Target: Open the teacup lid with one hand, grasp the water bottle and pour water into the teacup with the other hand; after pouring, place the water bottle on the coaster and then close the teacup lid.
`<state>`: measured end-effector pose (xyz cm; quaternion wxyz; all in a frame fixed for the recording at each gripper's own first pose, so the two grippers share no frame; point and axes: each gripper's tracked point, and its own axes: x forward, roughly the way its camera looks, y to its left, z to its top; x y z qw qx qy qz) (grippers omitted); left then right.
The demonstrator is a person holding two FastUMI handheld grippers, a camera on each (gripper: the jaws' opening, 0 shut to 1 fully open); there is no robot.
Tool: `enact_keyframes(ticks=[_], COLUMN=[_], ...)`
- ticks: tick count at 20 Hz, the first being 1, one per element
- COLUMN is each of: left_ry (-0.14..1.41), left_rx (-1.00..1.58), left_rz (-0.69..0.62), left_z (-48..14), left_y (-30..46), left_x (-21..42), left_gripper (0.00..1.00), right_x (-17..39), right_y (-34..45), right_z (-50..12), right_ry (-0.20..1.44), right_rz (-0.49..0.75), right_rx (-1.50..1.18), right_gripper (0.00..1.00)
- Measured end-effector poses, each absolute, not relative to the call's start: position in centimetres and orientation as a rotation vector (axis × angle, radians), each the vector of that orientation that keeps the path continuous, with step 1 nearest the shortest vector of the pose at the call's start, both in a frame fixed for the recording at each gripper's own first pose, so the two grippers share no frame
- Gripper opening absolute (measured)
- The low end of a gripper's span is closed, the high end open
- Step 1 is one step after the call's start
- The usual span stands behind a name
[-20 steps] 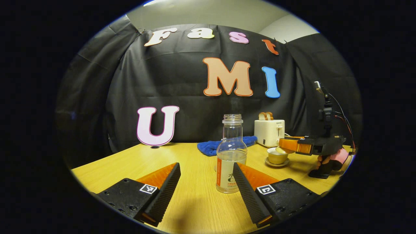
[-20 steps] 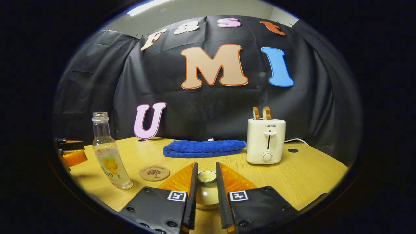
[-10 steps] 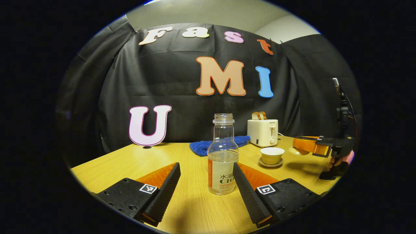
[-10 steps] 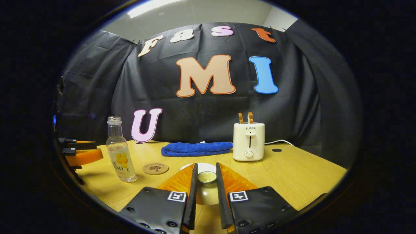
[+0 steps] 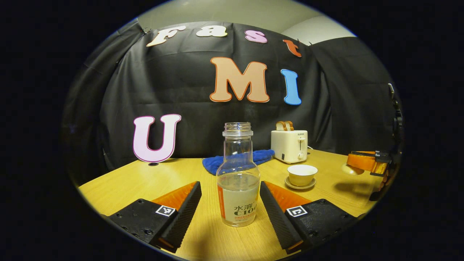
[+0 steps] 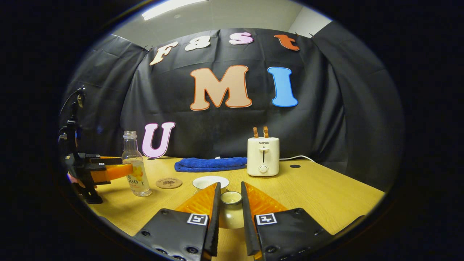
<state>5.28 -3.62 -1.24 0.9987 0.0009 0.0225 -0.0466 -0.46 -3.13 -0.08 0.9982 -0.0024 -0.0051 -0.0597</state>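
Moved: left gripper (image 5: 229, 197) has closed in on the water bottle (image 5: 238, 181), which now stands between its two spread fingers; a second ago the bottle sat farther ahead and off to the right finger's side. Right gripper (image 6: 229, 214) has carried the teacup lid (image 6: 231, 212) up and away from the teacup (image 6: 210, 182), where a second ago it was just lifting it.
Left jaws: wide apart, one finger on each side of the bottle, neither pressing on it as far as the left gripper view shows.
Right jaws: clamped on the lid's knob, both fingers tight against it, the lid's pale dome hanging below them.
Water bottle: upright on the desk (image 5: 145, 181), uncapped, partly filled, near the desk's front edge on the left side.
Teacup: open, sitting on its saucer (image 5: 299, 185), toward the middle of the desk, to the right of the bottle in the left gripper view.
Coaster: round coaster (image 6: 169, 182) lies flat between bottle and teacup in the right gripper view, bare, apart from both.
Back edge: folded blue cloth (image 6: 210, 164) lies along it, white toaster (image 6: 263, 156) with two slices up stands just to its right.
Far off: right gripper shows at the right rim of the left gripper view, lid beneath it, above the desk.
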Motion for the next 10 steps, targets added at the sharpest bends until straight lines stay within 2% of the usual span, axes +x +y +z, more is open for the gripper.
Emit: enact_keyframes(ticks=[7, 10], left_ry=[0.139, 0.193], left_rx=[0.018, 0.024], left_rz=[-0.150, -0.162], left_z=[-2.7, -3.8], left_y=[-5.1, -5.4], left_x=[7.9, 8.5], left_gripper=[0.95, 0.87], right_x=[-0.8, -0.8], right_y=[-3.2, -3.3], right_z=[0.0, -0.1], right_ry=[-0.010, -0.008], right_rz=[-0.121, -0.125], right_rx=[-0.005, -0.005], right_gripper=[0.34, 0.34])
